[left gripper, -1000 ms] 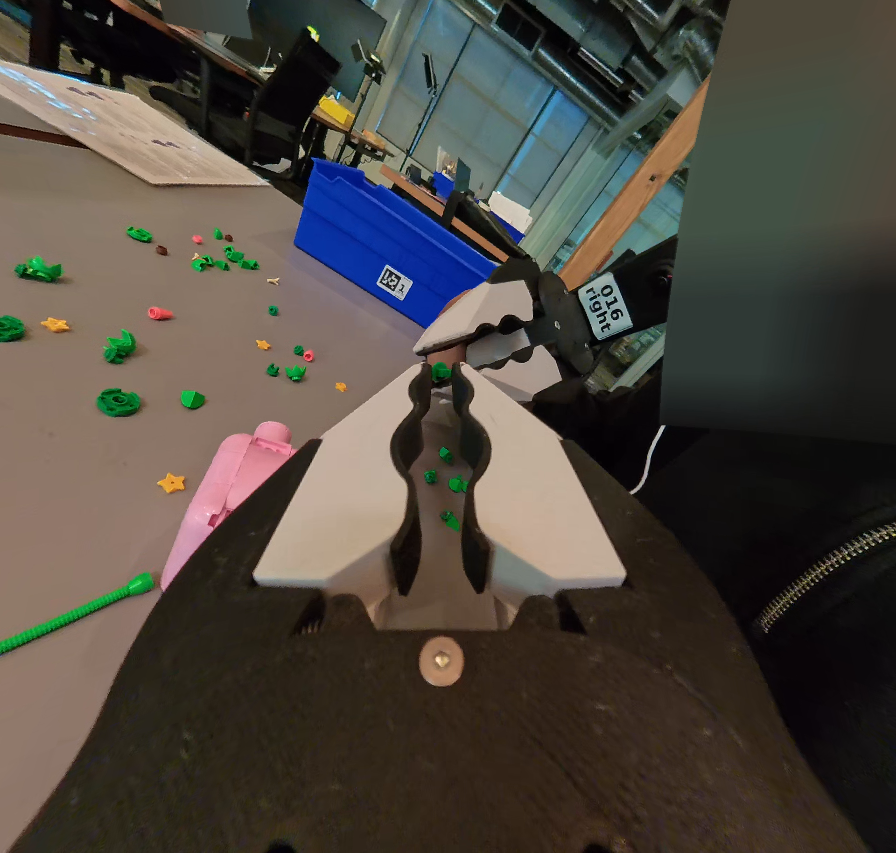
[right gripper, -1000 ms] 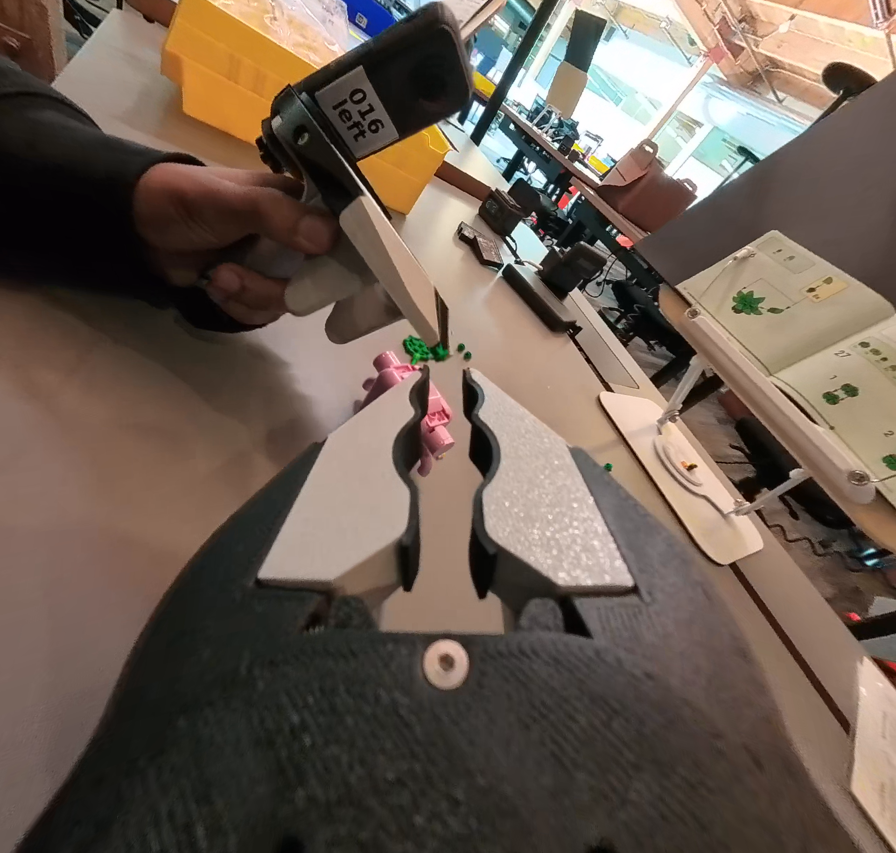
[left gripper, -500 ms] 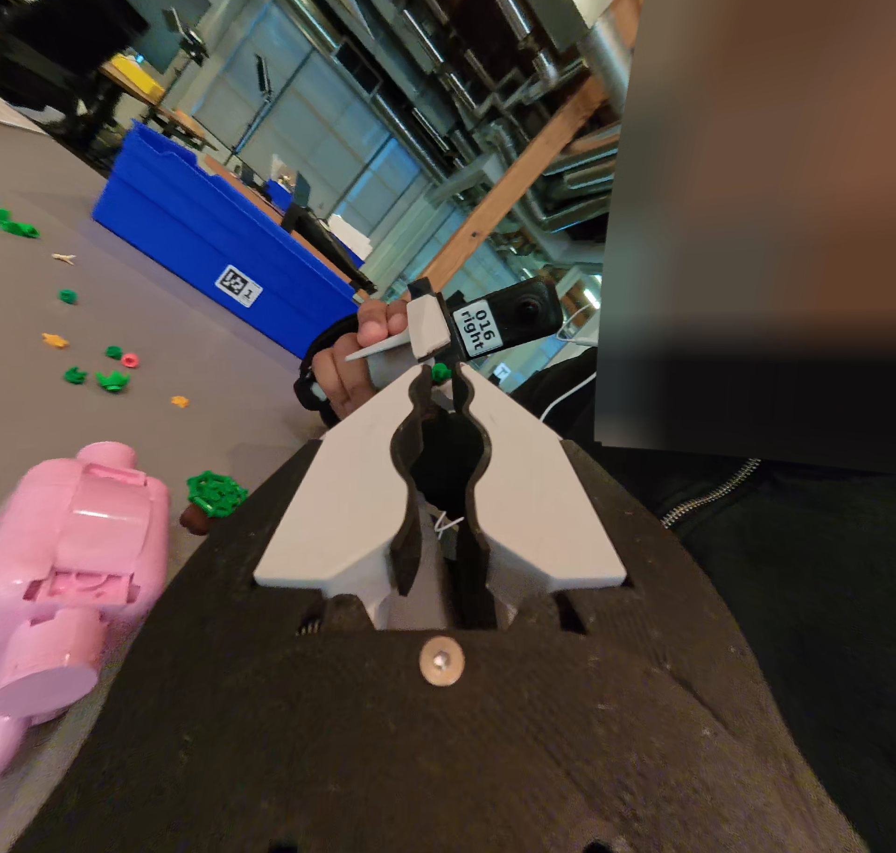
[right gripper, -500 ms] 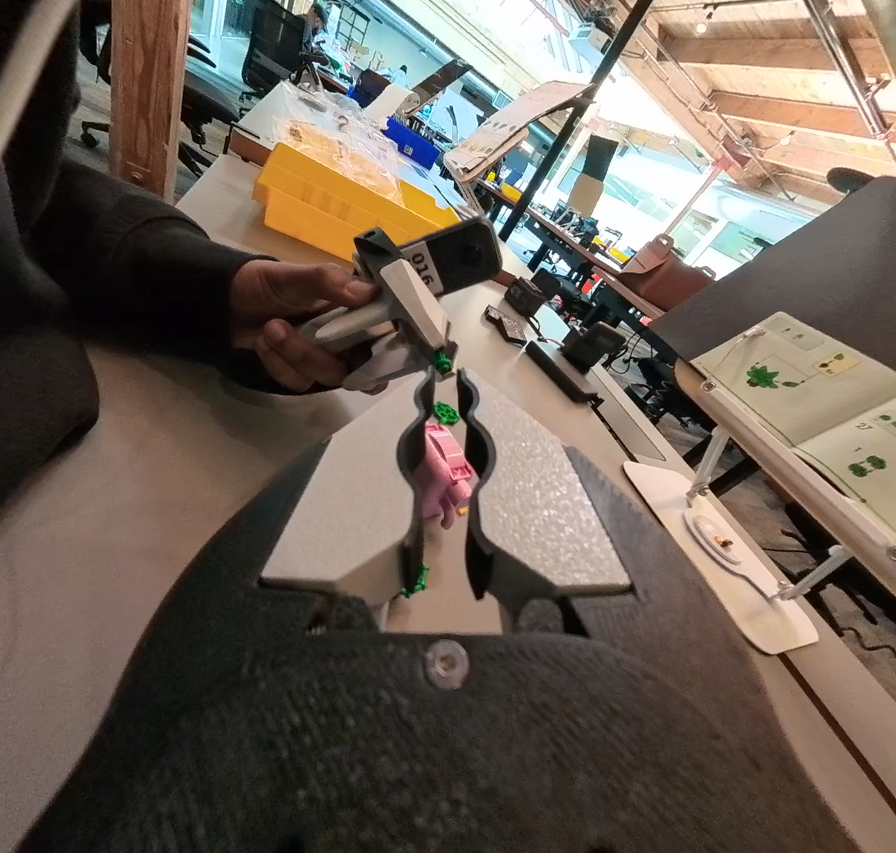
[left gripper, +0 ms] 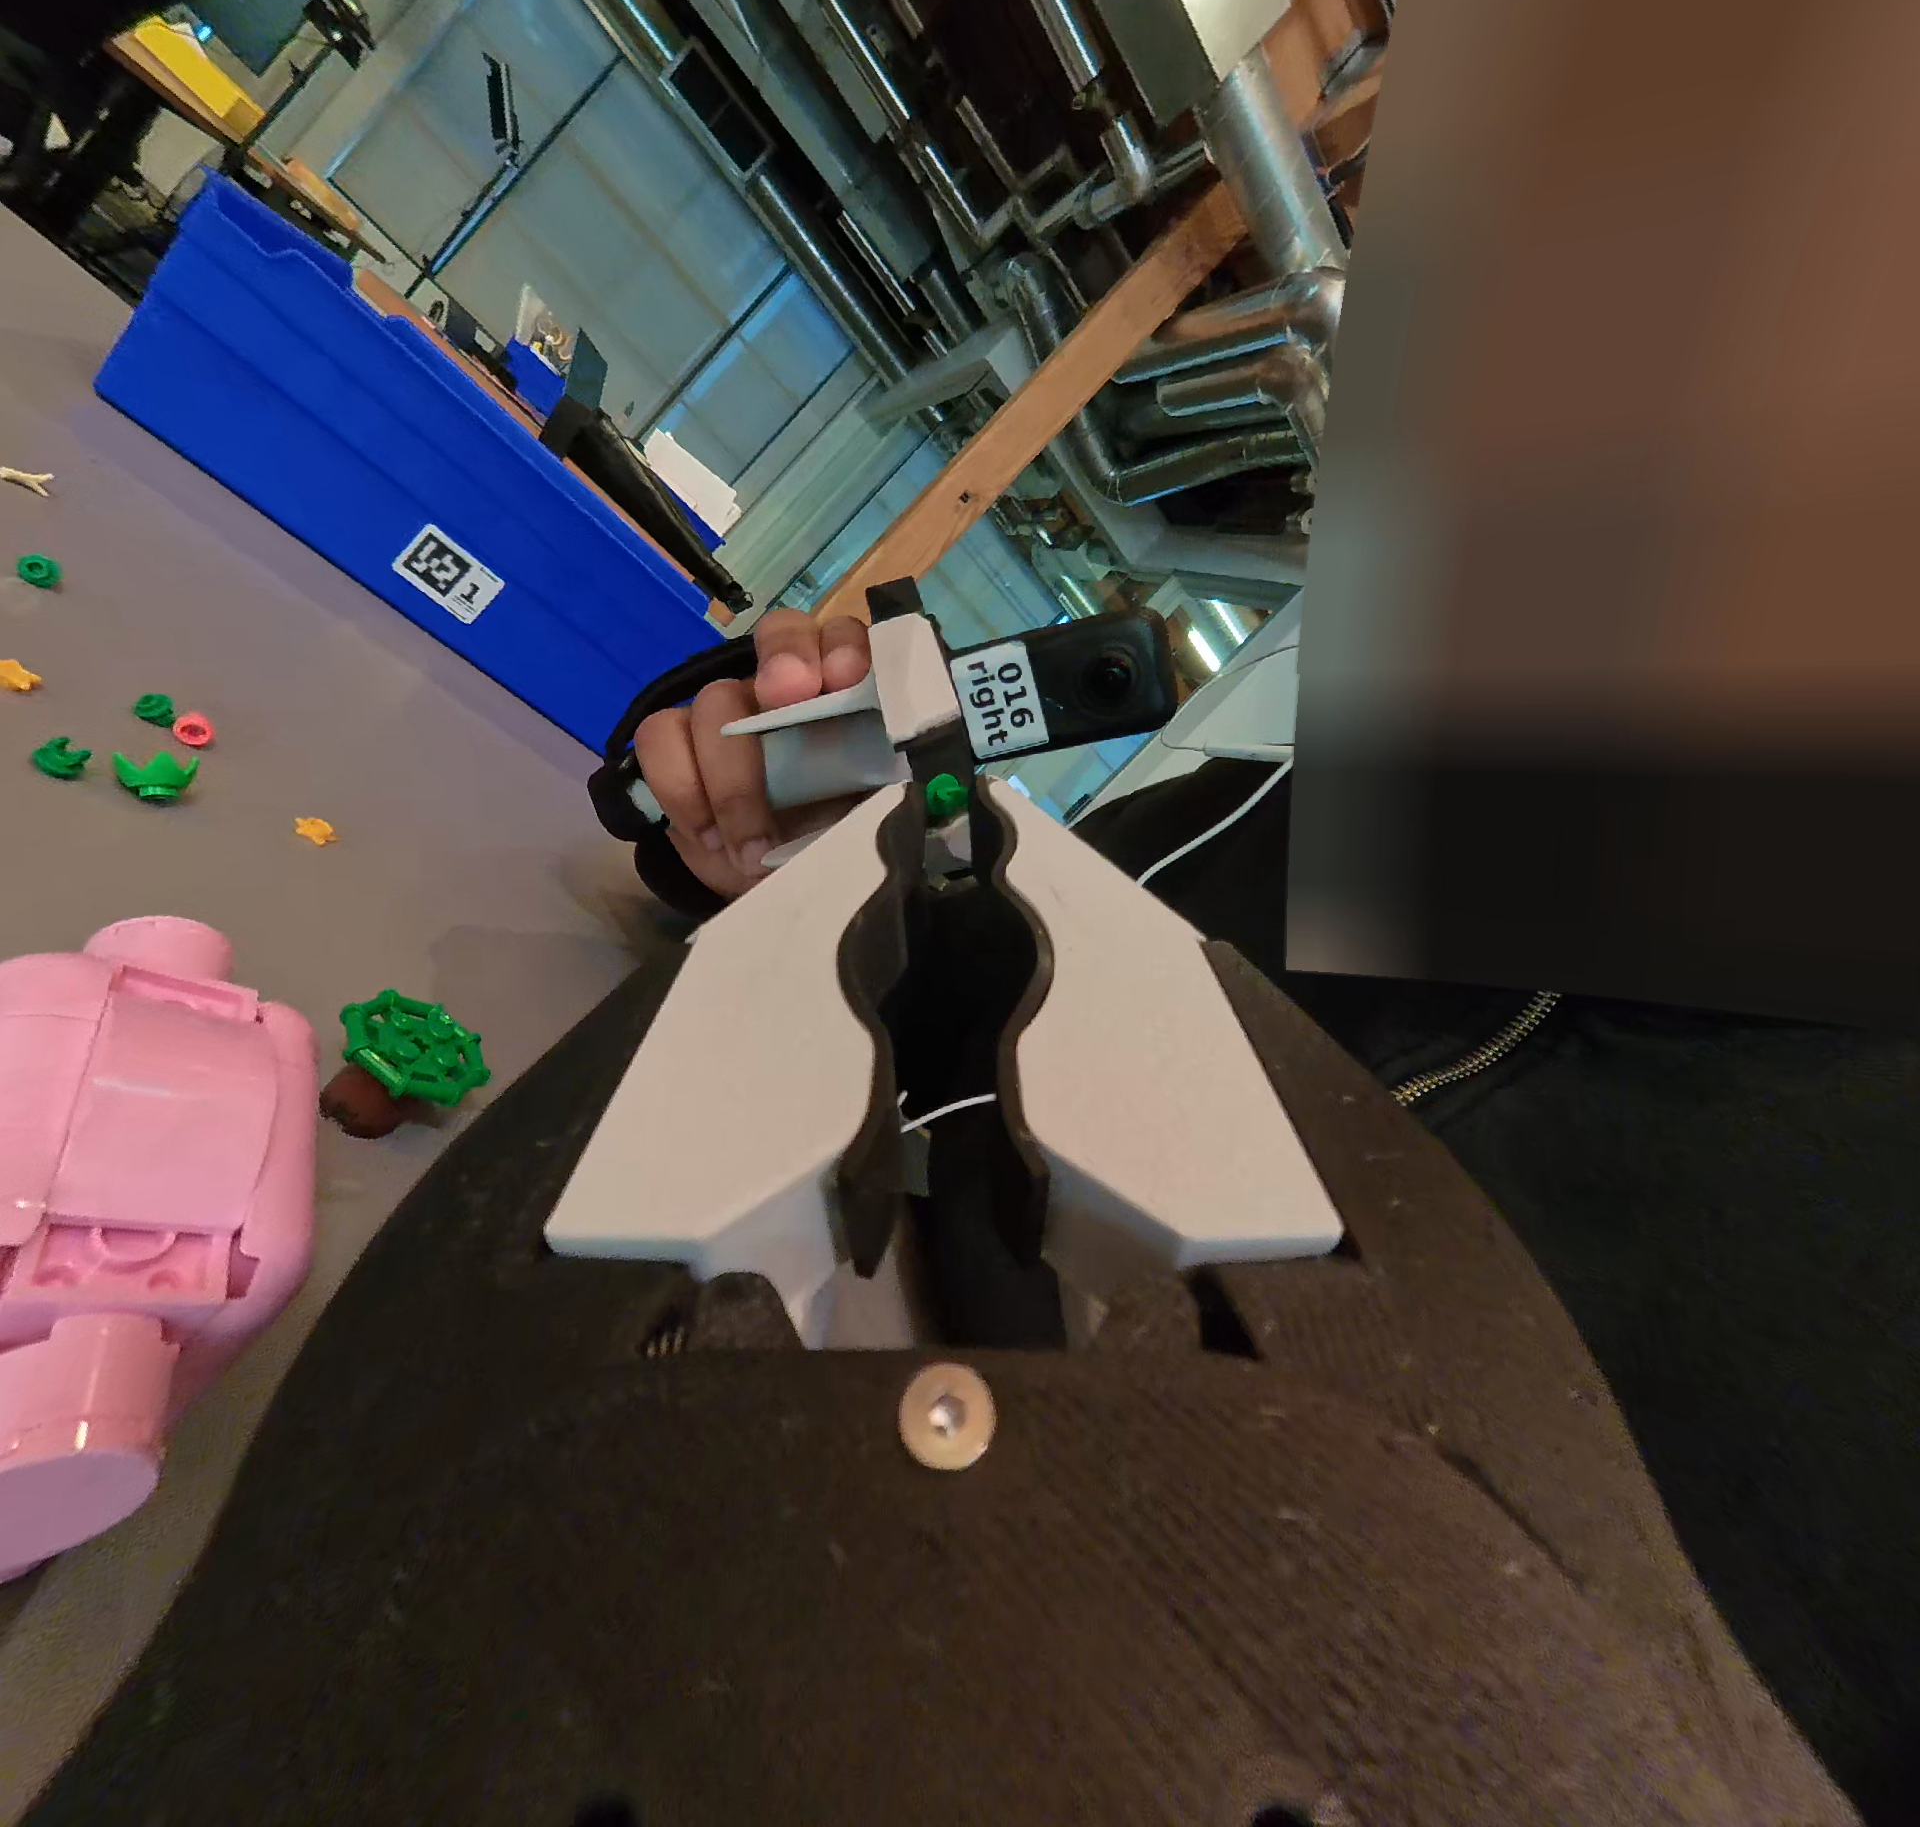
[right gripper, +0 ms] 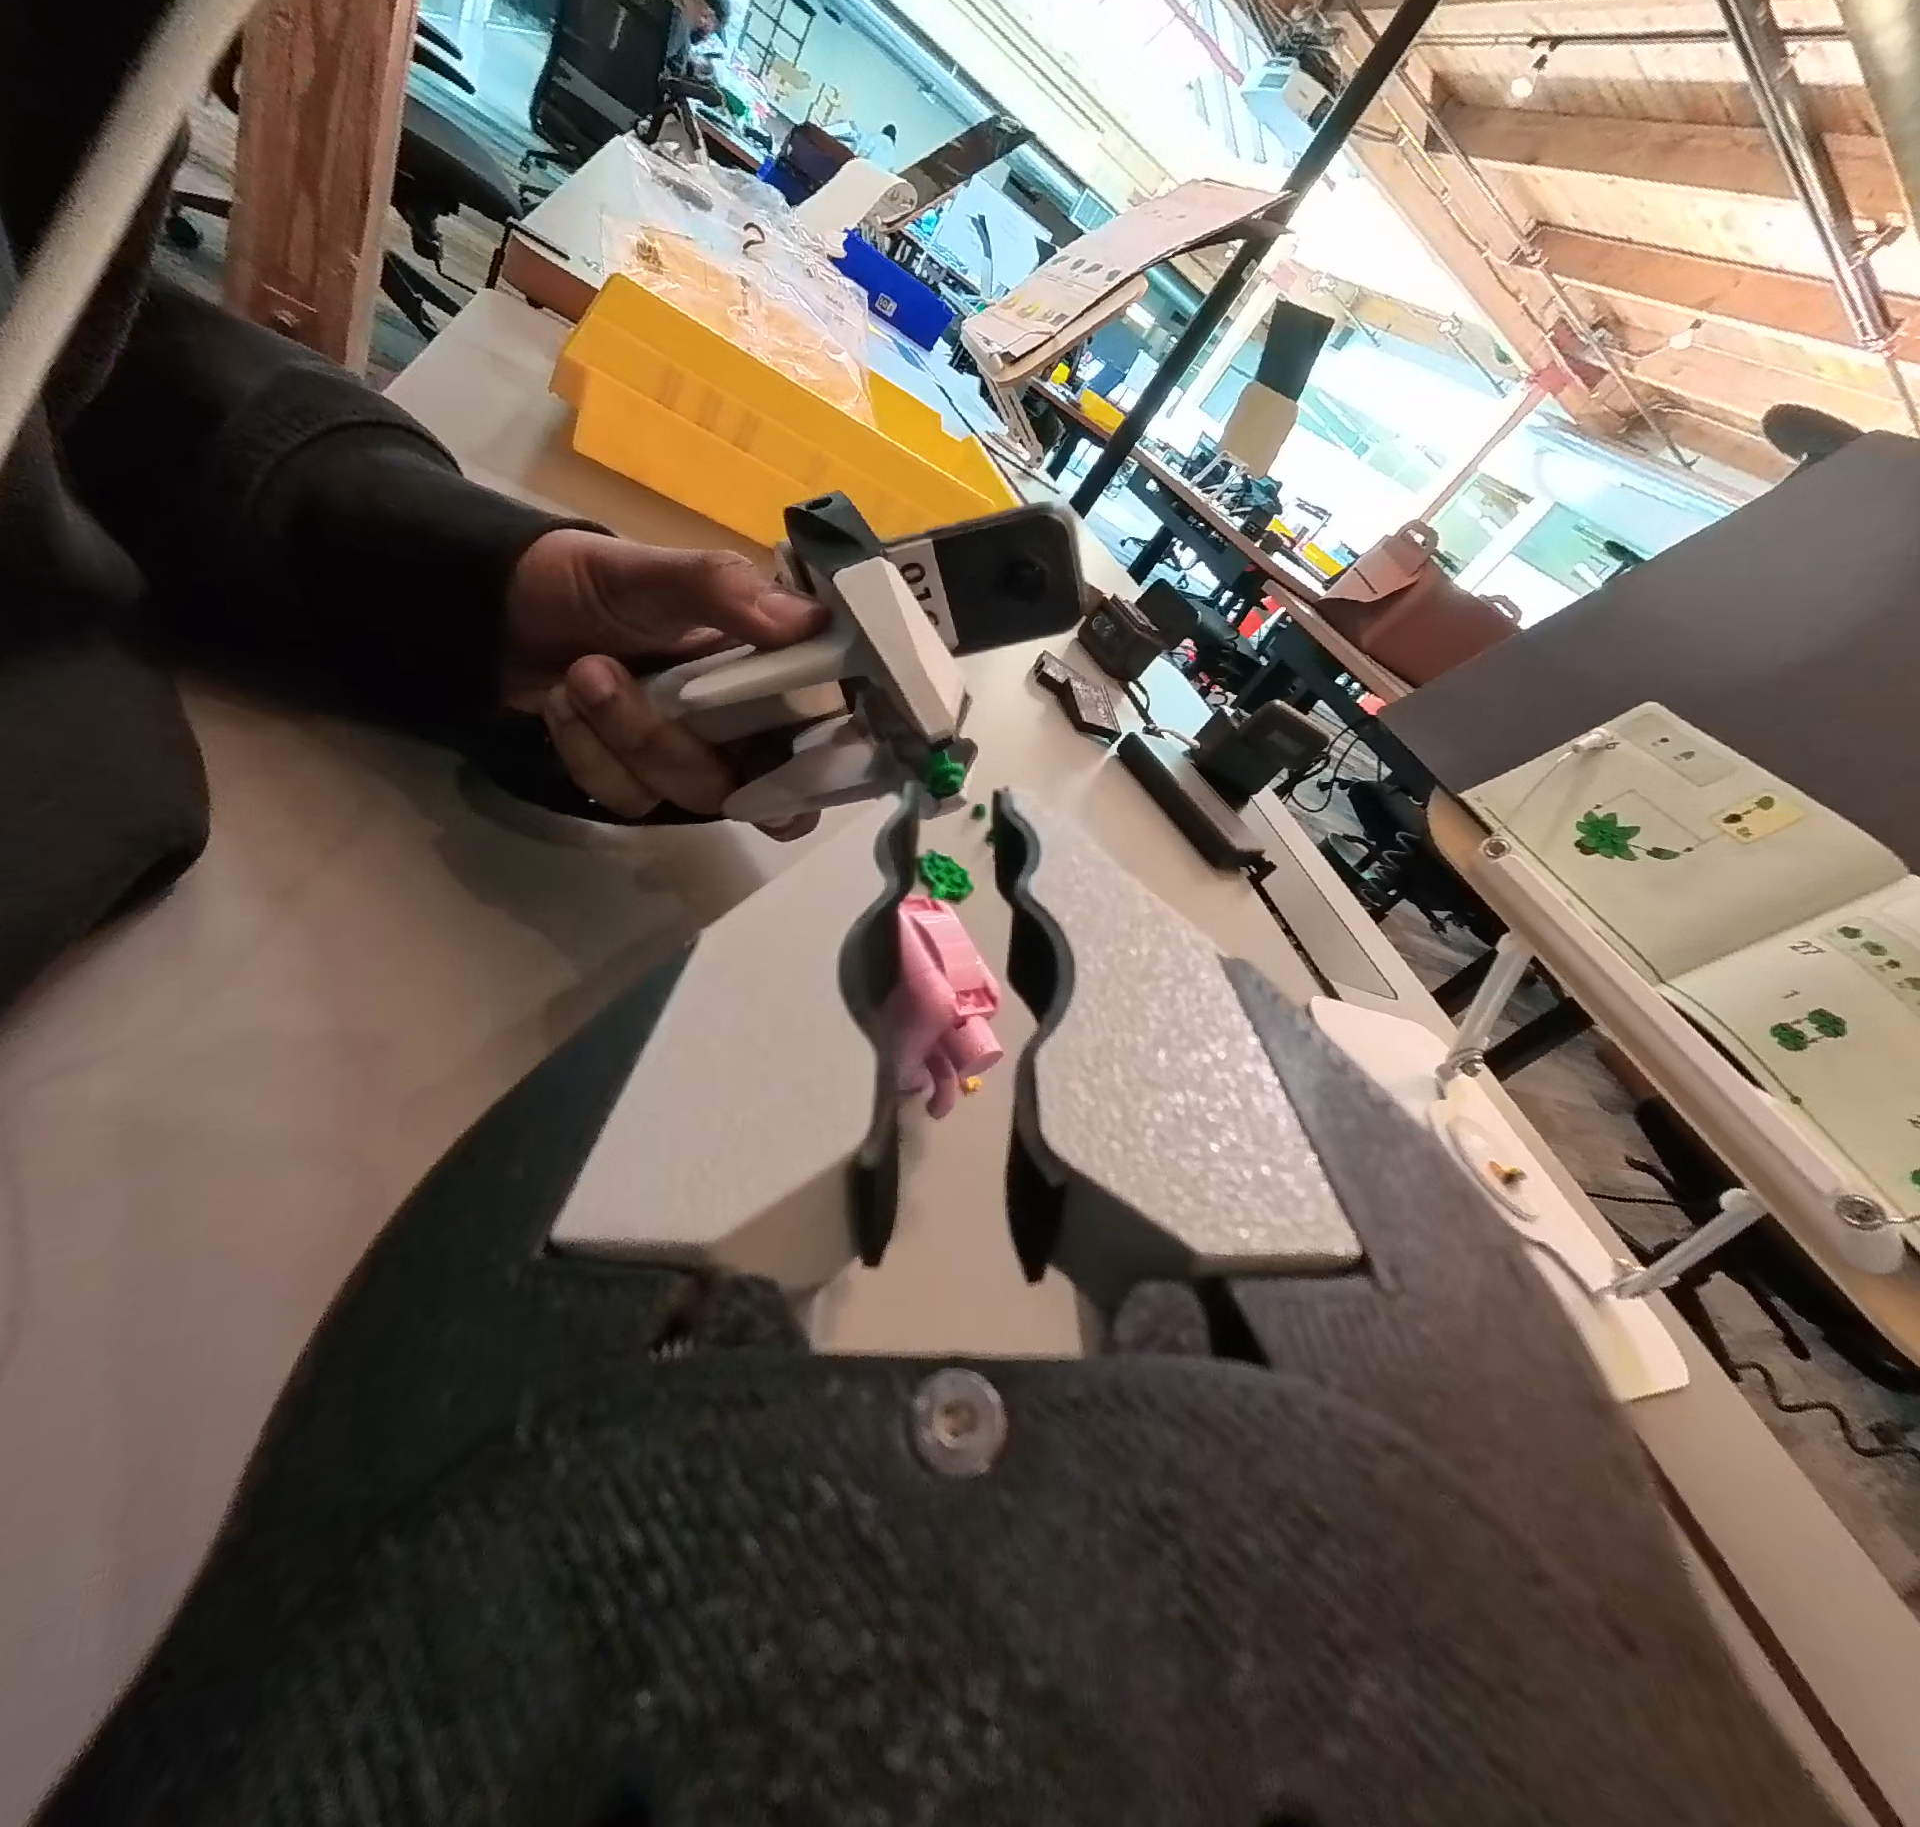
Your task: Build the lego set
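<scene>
Two grippers, left gripper (left gripper: 943,809) pinching small green piece (left gripper: 943,791); axis unclear

1. A small green stud piece (left gripper: 942,793) is held at fingertip level, raised above the table.
2. A pink assembly (left gripper: 135,1133) is laid on its side on the table.
3. A green leafy disc on a brown base (left gripper: 416,1045) is tilted just beside the pink assembly.
4. Small green, orange and pink pieces (left gripper: 156,775) are scattered farther off.

- Daylight floods through the far windows (right gripper: 1558,489), blown out to glare in the right wrist view.
- Left wrist view is dimmer, cooler.
- Wide-angle bending at edges; near foreground soft.
</scene>
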`<state>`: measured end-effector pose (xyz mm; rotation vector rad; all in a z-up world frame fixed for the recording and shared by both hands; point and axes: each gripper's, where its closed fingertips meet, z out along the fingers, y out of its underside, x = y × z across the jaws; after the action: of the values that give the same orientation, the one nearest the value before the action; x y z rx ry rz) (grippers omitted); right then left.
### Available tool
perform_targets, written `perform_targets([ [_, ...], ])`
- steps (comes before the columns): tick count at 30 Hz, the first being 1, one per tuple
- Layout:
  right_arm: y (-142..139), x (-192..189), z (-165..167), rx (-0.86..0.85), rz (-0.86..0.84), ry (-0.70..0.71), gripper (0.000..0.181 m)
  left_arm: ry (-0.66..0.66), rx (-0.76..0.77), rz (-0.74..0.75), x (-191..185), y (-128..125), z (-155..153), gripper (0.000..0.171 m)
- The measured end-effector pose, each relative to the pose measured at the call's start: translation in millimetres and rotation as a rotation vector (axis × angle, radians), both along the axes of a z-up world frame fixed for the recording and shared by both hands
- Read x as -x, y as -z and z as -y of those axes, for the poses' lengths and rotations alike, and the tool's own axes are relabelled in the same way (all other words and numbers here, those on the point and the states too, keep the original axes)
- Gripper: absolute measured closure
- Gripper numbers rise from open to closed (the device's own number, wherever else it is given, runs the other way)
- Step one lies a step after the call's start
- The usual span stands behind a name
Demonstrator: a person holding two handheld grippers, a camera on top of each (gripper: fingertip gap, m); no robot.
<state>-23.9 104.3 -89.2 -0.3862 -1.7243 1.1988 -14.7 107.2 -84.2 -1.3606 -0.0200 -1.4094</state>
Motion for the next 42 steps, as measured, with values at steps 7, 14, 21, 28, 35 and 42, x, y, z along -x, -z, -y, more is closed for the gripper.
perform_targets([
  [7, -0.6, -3.8, 6.3, 0.035, 0.023, -0.051, 0.171, 0.040, 0.016, 0.023, -4.2, 1.5, 0.5, 0.167],
  [14, 1.6, -4.6, 6.2, 0.051, 0.057, -0.068, 0.177, 0.031, 0.026, -0.012, -6.7, 4.5, -1.0, 0.168],
  [21, 14.5, 11.4, -28.6, 0.043, 0.113, 0.086, 0.176, -0.260, -0.020, -0.175, 36.3, -0.5, 1.0, 0.145],
  [28, 94.2, 31.7, -103.5, 0.080, 0.582, 0.401, 0.176, -0.687, 0.077, -0.457, 138.1, 12.1, 30.2, 0.147],
  [35, 126.4, 21.8, -108.8, 0.235, 0.844, 0.360, 0.176, -0.705, 0.119, -0.438, 153.7, 18.7, 37.2, 0.148],
  [42, 130.8, 21.5, -111.1, 0.212, 0.859, 0.382, 0.176, -0.645, 0.168, -0.578, 135.8, 34.3, 24.8, 0.149],
])
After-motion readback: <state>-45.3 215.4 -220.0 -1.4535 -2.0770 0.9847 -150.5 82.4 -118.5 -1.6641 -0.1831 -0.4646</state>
